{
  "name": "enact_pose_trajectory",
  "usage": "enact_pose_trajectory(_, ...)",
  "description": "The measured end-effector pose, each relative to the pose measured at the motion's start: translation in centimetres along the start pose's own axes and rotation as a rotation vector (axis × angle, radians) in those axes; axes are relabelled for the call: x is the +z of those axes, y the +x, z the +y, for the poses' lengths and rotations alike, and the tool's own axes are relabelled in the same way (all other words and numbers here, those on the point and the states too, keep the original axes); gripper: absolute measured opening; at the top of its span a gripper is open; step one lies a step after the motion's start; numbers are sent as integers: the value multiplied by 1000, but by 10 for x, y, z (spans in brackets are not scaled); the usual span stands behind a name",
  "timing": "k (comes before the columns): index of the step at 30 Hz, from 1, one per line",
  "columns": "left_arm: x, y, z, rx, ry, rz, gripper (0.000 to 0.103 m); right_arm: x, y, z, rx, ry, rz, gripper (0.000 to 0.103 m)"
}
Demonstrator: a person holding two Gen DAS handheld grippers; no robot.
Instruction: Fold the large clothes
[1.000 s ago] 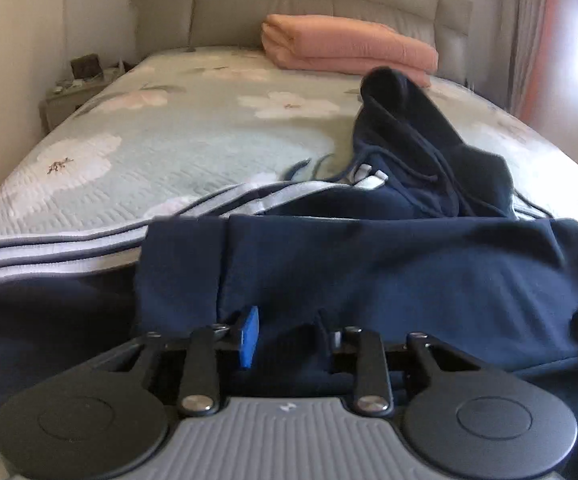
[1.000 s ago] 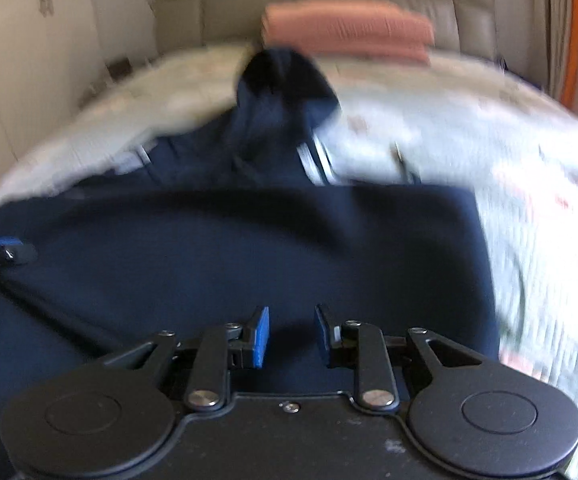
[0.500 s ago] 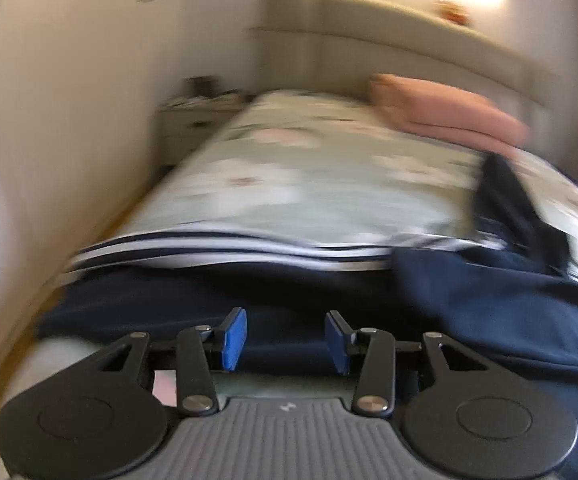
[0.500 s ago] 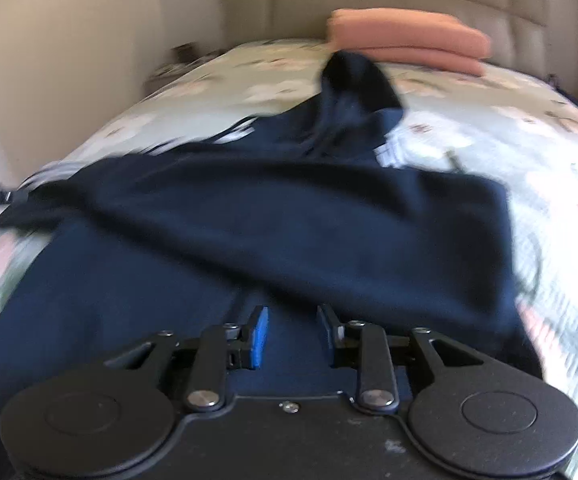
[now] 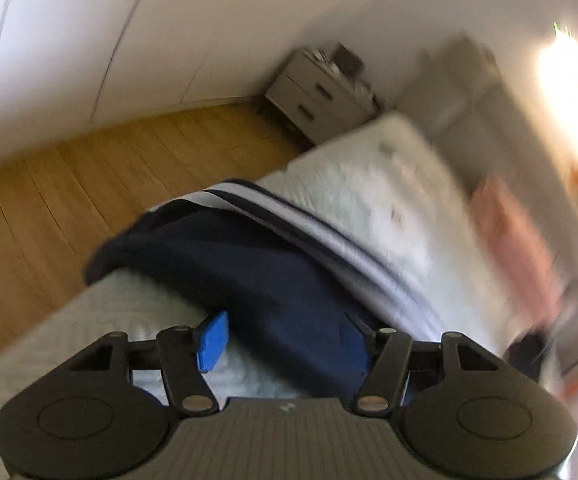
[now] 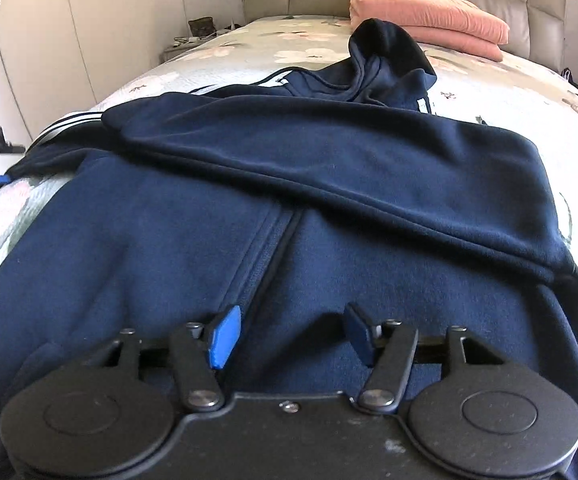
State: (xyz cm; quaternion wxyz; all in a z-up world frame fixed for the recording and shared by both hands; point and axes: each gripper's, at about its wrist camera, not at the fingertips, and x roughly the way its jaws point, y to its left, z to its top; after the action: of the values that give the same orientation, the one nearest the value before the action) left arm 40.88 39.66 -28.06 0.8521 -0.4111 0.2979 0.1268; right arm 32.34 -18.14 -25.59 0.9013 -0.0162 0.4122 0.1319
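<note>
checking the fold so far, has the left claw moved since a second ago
Yes. The left claw has swung left, off the jacket's body to its striped sleeve at the bed edge; the nightstand now sits ahead.

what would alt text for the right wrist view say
A navy hoodie lies zipper-up on a floral bed, one sleeve folded across its chest. The right tongs hover open above its hem; a folded pink blanket sits by the headboard.

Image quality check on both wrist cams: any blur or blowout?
Left wrist view: heavy motion blur over the bed and pink blanket, window glare blown out at upper right; the left gripper stays sharp. Right wrist view: sharp, evenly lit navy hoodie, only fisheye curvature at the edges.
</note>
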Motion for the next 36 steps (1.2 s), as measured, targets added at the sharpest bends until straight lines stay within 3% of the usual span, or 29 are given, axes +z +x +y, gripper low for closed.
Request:
enact_pose_trajectory(3, 4, 13, 10, -45, -74, -19, 60, 0, 2, 3, -10, -10, -9, 76)
enact_pose_trajectory(5, 7, 19, 6, 2, -52, -40, 45, 0, 2, 5, -19, -5, -15, 76)
enact_pose_trajectory(6, 6, 21, 3, 52, -33, -53, 20, 0, 2, 5, -23, -2, -16, 77)
enact_pose_trajectory(7, 6, 23, -1, 103, -13, -64, 14, -1, 1, 4, -23, 1, -18, 76)
enact_pose_trajectory(11, 7, 4, -23, 121, 50, -167, 8, -1, -1, 3, -19, 4, -14, 76)
enact_pose_trajectory(15, -13, -43, -89, 111, 301, -334, 7, 1, -3, 1, -18, 15, -18, 76)
enact_pose_trajectory(18, -39, -79, -151, 8, 504, -430, 7, 0, -6, -1, -11, 38, -27, 76)
enact_pose_trajectory(20, -65, -97, -197, -98, 641, -451, 7, -1, -12, -7, 5, 62, -38, 76)
enact_pose_trajectory(24, -130, -101, -274, -323, 901, -340, 8, -3, -24, -23, 15, 126, -61, 76)
enact_pose_trajectory(27, -211, -77, -317, -450, 1216, -119, 17, -3, -35, -37, 8, 174, -82, 76)
enact_pose_trajectory(29, -265, -53, -322, -434, 1381, 30, 27, -1, -41, -46, -6, 191, -94, 76)
enact_pose_trajectory(31, -304, -36, -308, -361, 1467, 75, 28, 1, -44, -54, -18, 200, -100, 76)
enact_pose_trajectory(33, -322, -37, -284, -324, 1464, 74, 28, 5, -45, -61, -17, 204, -104, 76)
enact_pose_trajectory(36, -321, -49, -250, -301, 1346, 86, 28, 19, -33, -66, -8, 210, -96, 76)
